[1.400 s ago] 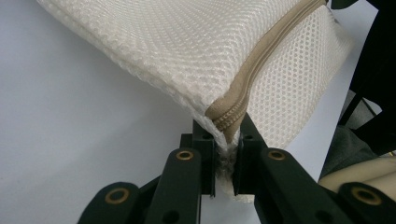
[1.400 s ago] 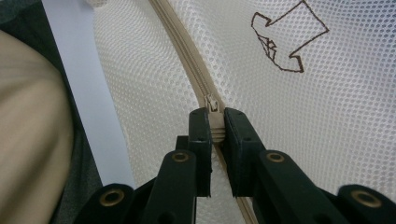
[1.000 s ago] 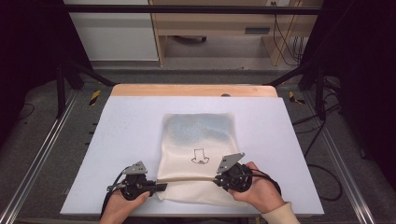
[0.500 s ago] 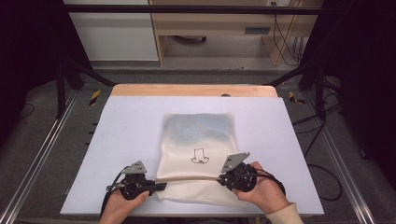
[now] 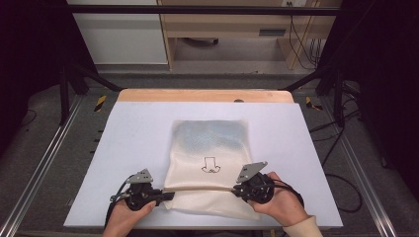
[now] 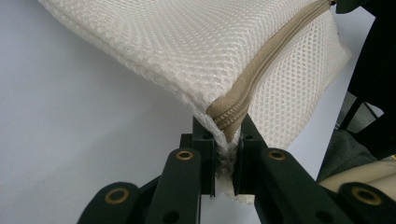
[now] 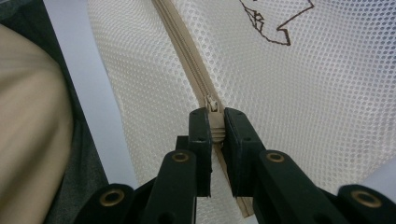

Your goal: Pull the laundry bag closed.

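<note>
Gripping hands: two hands came in from the near edge of the table, the left hand [image 5: 129, 217] and the right hand [image 5: 281, 205], each holding one black two-jaw gripper.
Left gripper: the left gripper [image 6: 224, 140] had its jaws closed nearly together on the near left corner of one cream mesh zip bag [image 6: 196, 51], pinching the end of the bag's tan zipper [image 6: 261, 65] and the frayed mesh beside it.
Right gripper: the right gripper [image 7: 213, 122] had its jaws closed on one small cream zipper pull [image 7: 213, 105], which sat between the two pads on the zipper line.
Grippers in the high view: the left gripper [image 5: 165, 195] and right gripper [image 5: 236, 188] stood at opposite ends of the zipper [image 5: 197, 188], each with one grey three-cornered plate on top.
Bag: the bag [image 5: 210, 163] lay flat on the middle of the white table top [image 5: 133, 133], its zipper edge nearest the person, running left to right.
Print: one dark outline drawing [image 5: 211, 166] sat on the bag's middle; part of it showed in the right gripper view [image 7: 275, 21].
Bag's far half: a blue-grey patch [image 5: 212, 136] showed through the mesh.
Far edge: one wooden strip [image 5: 205, 96] ran along the table's far side.
</note>
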`<action>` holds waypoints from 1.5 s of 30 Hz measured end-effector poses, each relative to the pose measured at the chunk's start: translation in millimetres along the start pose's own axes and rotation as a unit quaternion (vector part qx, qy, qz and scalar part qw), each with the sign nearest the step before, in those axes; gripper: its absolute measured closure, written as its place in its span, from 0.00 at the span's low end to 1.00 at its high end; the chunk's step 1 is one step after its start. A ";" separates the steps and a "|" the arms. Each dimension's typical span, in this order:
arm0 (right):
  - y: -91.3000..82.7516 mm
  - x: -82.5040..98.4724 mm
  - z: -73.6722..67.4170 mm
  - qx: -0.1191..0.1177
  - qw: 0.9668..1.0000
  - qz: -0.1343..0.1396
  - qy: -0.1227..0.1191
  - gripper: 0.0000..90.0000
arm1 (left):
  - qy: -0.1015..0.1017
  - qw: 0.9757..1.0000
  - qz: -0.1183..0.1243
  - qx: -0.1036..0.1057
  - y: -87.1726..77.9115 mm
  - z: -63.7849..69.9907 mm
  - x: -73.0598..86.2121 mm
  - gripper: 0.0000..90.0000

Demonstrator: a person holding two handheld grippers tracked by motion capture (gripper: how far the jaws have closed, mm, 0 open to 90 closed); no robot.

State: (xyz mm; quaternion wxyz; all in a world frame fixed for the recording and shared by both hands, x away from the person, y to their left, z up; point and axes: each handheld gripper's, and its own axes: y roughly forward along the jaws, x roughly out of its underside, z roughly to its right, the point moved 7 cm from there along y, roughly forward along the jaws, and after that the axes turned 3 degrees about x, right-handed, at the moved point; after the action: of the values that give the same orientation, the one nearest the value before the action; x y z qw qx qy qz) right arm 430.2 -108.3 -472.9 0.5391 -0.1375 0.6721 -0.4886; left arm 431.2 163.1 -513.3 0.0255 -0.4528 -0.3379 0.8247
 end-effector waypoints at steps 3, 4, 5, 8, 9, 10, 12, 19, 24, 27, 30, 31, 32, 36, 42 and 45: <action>-0.7 0.7 0.4 0.002 1.000 -0.001 0.001 0.91 | 0.001 1.000 0.000 0.000 -0.2 0.5 -0.1 0.91; -1.1 1.2 0.8 0.003 1.000 -0.003 0.000 0.91 | 0.001 1.000 0.000 0.001 -0.3 0.6 -0.1 0.91; -1.2 1.9 0.9 0.002 1.000 -0.003 0.001 0.91 | 0.001 1.000 0.000 0.000 -0.6 0.3 -0.1 0.91; -2.9 4.8 3.0 0.005 1.000 -0.006 0.004 0.91 | 0.000 1.000 -0.001 -0.001 -0.6 -0.6 0.0 0.91; -3.1 5.7 3.9 0.006 1.000 -0.004 0.006 0.91 | -0.001 1.000 -0.001 0.000 -0.5 -0.3 0.1 0.91; -3.5 6.8 4.5 0.006 1.000 -0.005 0.007 0.91 | -0.001 1.000 -0.001 0.000 -0.4 0.1 0.1 0.91; -4.1 8.7 5.0 0.006 1.000 -0.005 0.006 0.91 | 0.000 1.000 -0.002 0.000 -0.2 0.6 0.5 0.91; -8.1 14.8 8.0 0.009 1.000 -0.007 0.017 0.91 | 0.002 1.000 -0.002 -0.001 0.3 0.5 0.5 0.91; -11.4 18.3 11.2 0.014 1.000 -0.008 0.022 0.91 | 0.002 1.000 -0.002 0.000 -0.5 1.1 0.1 0.91; -14.1 20.5 13.4 0.016 1.000 -0.007 0.021 0.91 | 0.003 1.000 -0.001 0.000 -1.2 0.6 -0.3 0.91; -16.6 22.6 15.2 0.019 0.999 -0.007 0.026 0.91 | 0.003 1.000 -0.001 0.000 -1.2 0.6 -0.3 0.91; -17.4 23.5 16.1 0.019 0.999 -0.007 0.027 0.91 | 0.001 1.000 -0.001 0.000 -1.2 0.7 -0.2 0.91; -18.3 24.6 17.0 0.020 0.999 -0.009 0.027 0.91 | 0.001 1.000 -0.001 0.000 -1.2 0.8 -0.3 0.91; -20.8 28.6 19.2 0.023 0.999 -0.009 0.033 0.91 | 0.001 1.000 -0.001 0.001 -1.2 0.9 -0.3 0.91; -25.2 33.6 21.5 0.026 0.999 -0.011 0.038 0.91 | 0.002 1.000 0.000 -0.001 -1.7 0.3 -0.6 0.91; -26.4 36.1 23.3 0.028 0.999 -0.009 0.043 0.91 | 0.002 1.000 -0.001 0.000 -1.1 0.8 -0.1 0.91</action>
State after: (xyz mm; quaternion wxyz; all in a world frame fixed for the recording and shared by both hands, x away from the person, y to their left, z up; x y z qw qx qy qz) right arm 427.4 -158.7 -471.6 0.5088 -0.1072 0.6792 -0.5179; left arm 430.4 163.4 -512.3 0.0271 -0.4543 -0.3383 0.8236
